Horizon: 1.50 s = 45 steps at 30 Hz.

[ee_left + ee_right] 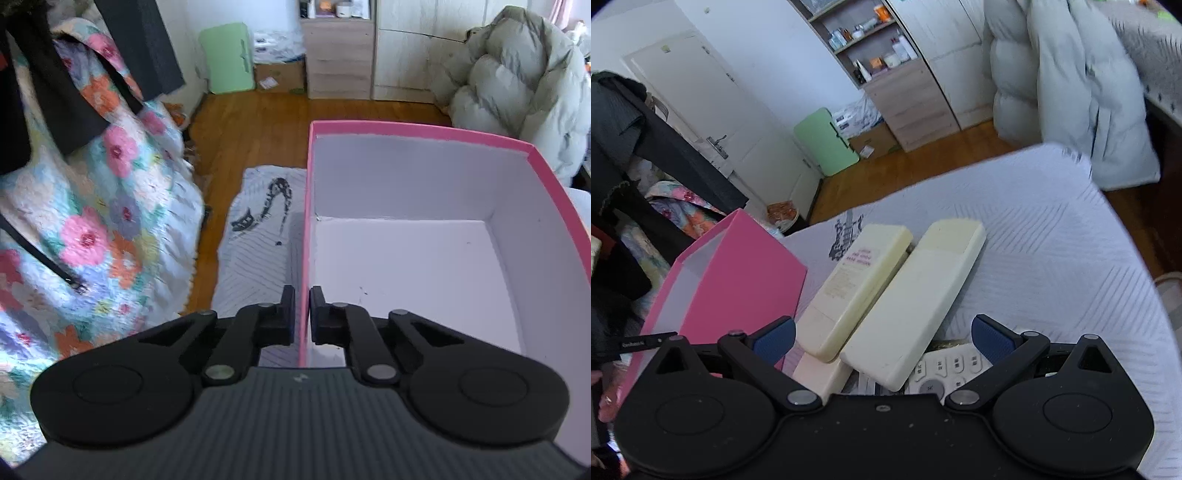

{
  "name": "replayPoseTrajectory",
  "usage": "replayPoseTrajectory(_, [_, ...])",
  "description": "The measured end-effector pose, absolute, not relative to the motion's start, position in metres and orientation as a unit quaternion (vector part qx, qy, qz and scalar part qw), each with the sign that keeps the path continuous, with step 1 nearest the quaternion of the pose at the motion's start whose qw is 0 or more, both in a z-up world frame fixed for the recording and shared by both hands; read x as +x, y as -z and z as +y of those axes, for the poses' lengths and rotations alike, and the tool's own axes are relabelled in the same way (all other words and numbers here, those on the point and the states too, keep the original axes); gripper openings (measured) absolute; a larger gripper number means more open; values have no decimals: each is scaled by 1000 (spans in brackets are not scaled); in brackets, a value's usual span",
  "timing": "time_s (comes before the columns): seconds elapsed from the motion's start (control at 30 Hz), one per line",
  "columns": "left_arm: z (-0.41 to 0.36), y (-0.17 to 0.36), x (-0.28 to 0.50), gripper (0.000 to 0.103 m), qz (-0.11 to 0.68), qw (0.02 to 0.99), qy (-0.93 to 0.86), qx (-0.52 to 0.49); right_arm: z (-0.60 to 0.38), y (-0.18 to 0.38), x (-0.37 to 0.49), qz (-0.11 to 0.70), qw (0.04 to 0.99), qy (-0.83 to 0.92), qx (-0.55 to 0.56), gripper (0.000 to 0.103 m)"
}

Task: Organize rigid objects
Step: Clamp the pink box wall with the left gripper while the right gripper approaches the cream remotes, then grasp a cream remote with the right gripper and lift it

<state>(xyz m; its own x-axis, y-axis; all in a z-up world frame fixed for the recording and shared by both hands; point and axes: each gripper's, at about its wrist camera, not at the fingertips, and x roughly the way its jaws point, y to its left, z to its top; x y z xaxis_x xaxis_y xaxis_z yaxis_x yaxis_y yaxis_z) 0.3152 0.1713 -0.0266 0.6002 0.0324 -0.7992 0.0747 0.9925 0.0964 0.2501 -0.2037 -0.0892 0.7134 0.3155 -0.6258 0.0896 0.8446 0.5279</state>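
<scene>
An open pink box [406, 127] with a white, bare inside stands on the white bedcover. My left gripper [303, 314] is shut on the box's left wall, one finger outside and one inside. In the right wrist view the pink box [738, 266] is at the left. Beside it lie two cream remotes, one with a printed label [857, 284] and a plain one [916, 295], both face down. They overlap a white remote [945, 369] with its buttons showing. My right gripper [884, 338] is open, its blue pads [993, 338] on either side of the cream remotes' near ends.
The white patterned bedcover [1034, 258] runs right and ahead of the remotes. A floral quilt [92, 221] with dark clothes hangs at the left. Beyond the bed lie wooden floor [258, 122], a green case [229, 59], drawers [338, 55] and a grey puffy duvet [517, 81].
</scene>
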Motion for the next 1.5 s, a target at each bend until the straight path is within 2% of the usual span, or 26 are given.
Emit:
replayPoseTrajectory(0.03, [167,26,312,8,440,895,1,71,-205,90,251,368,885,-68,277,97])
replayPoseTrajectory(0.07, [164,25,310,8,436,897,-8,76,-205,90,253,371,882,-74,281,87])
replayPoseTrajectory(0.1, [162,25,308,8,435,897,-16,77,-206,90,255,375,878,-84,286,82])
replayPoseTrajectory(0.27, [167,22,303,7,434,900,-29,34,-213,96,267,393,866,-84,297,78])
replayPoseTrajectory(0.37, [165,22,301,7,428,902,-34,41,-217,101,275,410,865,-64,284,78])
replayPoseTrajectory(0.47, [166,22,301,7,424,904,-34,36,-223,107,279,395,864,-68,306,77])
replayPoseTrajectory(0.53, [167,21,301,7,421,906,-34,34,-226,111,280,387,860,-64,325,60])
replayPoseTrajectory(0.57, [167,21,302,7,420,906,-33,34,-226,112,279,384,864,-55,321,46])
replayPoseTrajectory(0.7, [165,21,303,6,416,908,-28,39,-237,111,267,350,865,-47,356,28])
replayPoseTrajectory(0.83, [171,22,306,5,422,906,-15,20,-231,92,257,323,886,-55,329,23])
replayPoseTrajectory(0.97, [175,25,309,4,436,900,-19,6,-212,69,257,336,912,-56,229,21])
replayPoseTrajectory(1.27, [176,18,299,4,425,905,-9,14,-188,58,268,368,919,-31,140,27])
replayPoseTrajectory(1.37, [176,12,292,4,424,906,-4,19,-187,65,274,390,909,-29,144,33])
replayPoseTrajectory(1.5, [179,13,285,7,434,901,5,7,-184,71,275,389,909,-20,146,33])
